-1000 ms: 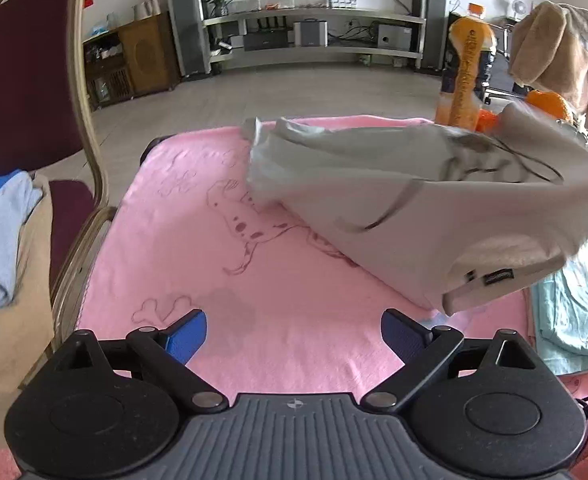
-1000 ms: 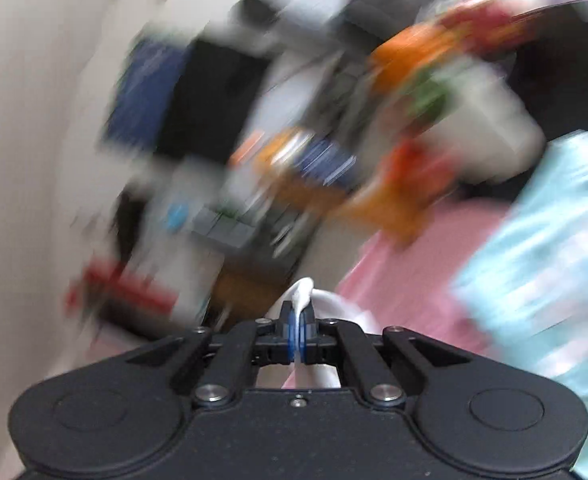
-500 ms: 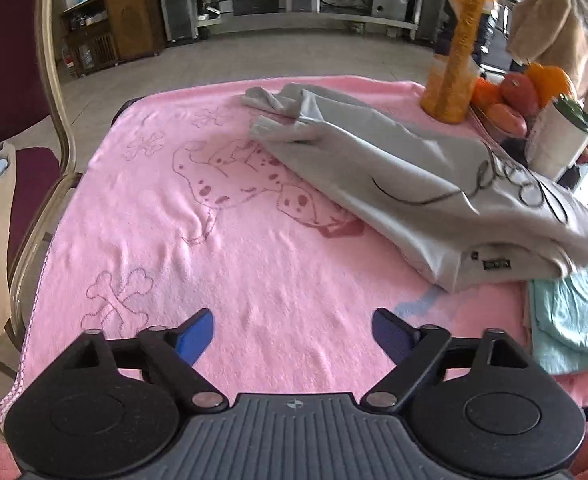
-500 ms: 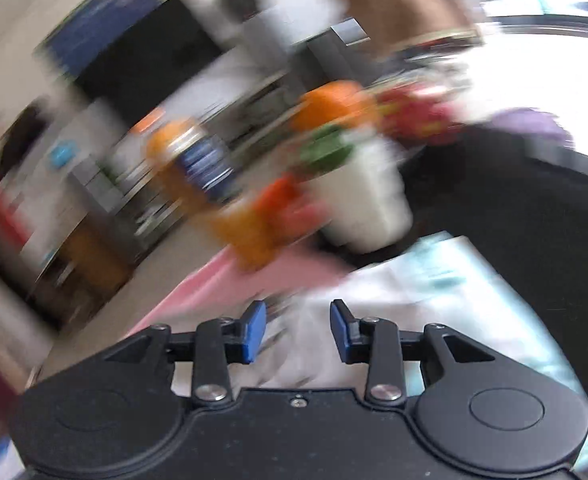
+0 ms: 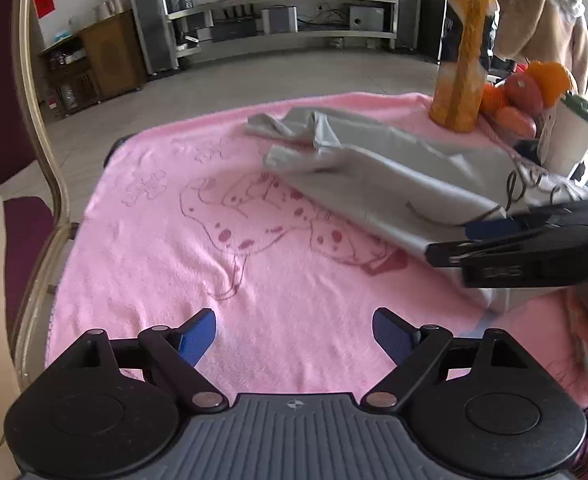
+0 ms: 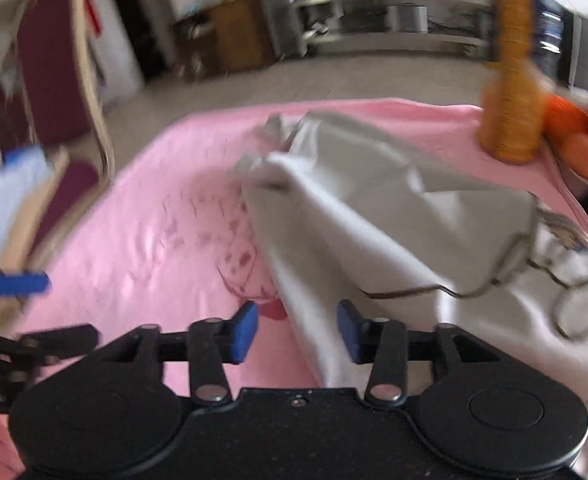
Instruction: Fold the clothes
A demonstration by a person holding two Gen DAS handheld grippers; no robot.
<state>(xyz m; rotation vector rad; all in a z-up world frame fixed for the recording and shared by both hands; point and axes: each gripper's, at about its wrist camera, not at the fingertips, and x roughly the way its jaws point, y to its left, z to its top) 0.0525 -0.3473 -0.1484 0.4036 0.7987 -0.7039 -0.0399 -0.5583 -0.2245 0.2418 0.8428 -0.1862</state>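
Left wrist view: your left gripper (image 5: 294, 330) hangs over bare pink towel (image 5: 173, 248), jaws spread wide, having just widened a little more, with nothing between the blue pads. The grey T-shirt (image 5: 378, 184) lies loosely crumpled across the far right half of the towel, one sleeve bunched toward the far edge. Your right gripper (image 5: 482, 236) comes in from the right, sideways over the shirt's near edge. An orange drink bottle (image 5: 464, 60), some fruit (image 5: 526, 92) and a white cup (image 5: 570, 136) stand at the far right corner; a maroon chair (image 5: 25, 208) stands beside the towel on the left. Right wrist view (blurred): your right gripper (image 6: 298, 330) has its jaws part open and just now opening; the T-shirt's (image 6: 374, 216) near fold lies between the pads, and neither pad presses it.
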